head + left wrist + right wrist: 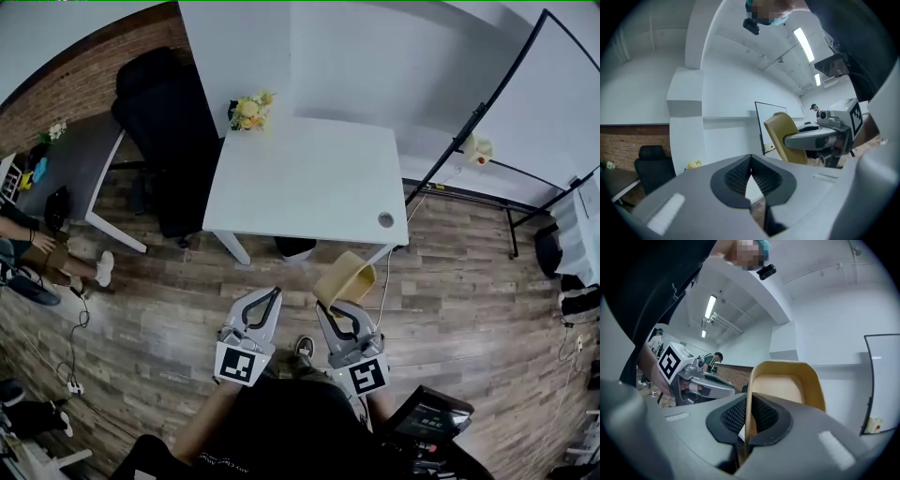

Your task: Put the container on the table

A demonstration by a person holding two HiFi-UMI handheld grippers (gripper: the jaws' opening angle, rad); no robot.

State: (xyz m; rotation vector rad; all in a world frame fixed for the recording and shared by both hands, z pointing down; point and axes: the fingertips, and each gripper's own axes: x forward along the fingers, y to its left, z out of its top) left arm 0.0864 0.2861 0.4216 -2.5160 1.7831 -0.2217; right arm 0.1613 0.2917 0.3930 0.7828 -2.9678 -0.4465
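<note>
Right fingers (765, 414) clamped on wall of tan plastic container (785, 380); left gripper (750, 164) clenched, empty. Hold your grip firm, carry level to white rectangular table (309, 178).

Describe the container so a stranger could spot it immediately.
Find the white table in the middle of the head view. Just off its near right corner, the right gripper is shut on the wall of the container, holding it in the air. It is the only mustard-tan open tub; the left gripper alongside is empty.
</note>
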